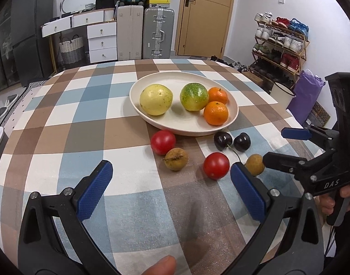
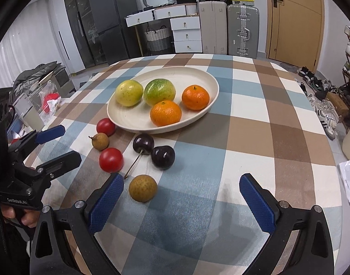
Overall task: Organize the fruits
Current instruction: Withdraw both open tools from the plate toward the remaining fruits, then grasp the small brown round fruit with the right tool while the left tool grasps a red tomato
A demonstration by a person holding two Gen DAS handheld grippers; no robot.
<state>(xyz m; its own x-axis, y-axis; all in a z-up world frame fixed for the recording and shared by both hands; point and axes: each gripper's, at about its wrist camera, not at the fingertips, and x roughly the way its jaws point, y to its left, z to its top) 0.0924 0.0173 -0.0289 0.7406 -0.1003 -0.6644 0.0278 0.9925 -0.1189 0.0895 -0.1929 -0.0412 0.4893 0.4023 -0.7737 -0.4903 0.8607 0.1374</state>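
A cream plate (image 1: pixel 184 131) (image 2: pixel 129 123) holds a yellow fruit (image 1: pixel 155 99), a green fruit (image 1: pixel 194 96) and two oranges (image 1: pixel 215 113) (image 2: pixel 195 97). On the checked cloth in front of it lie two red tomatoes (image 1: pixel 163 142) (image 1: pixel 216 165), two brown longans (image 1: pixel 176 159) (image 2: pixel 143 188) and two dark cherries (image 1: pixel 222 140) (image 2: pixel 163 157). My left gripper (image 1: pixel 171 174) is open and empty, just short of the nearer tomato and longan. My right gripper (image 2: pixel 180 181) is also open and empty, its left finger beside the near longan.
The round table (image 1: pixel 60 160) carries a brown, blue and white checked cloth. Behind it stand suitcases (image 1: pixel 159 35), white drawers (image 1: pixel 101 42) and a door (image 1: pixel 204 16). A shoe rack (image 1: pixel 280 43) is at the right. Each gripper shows in the other's view, hand-held.
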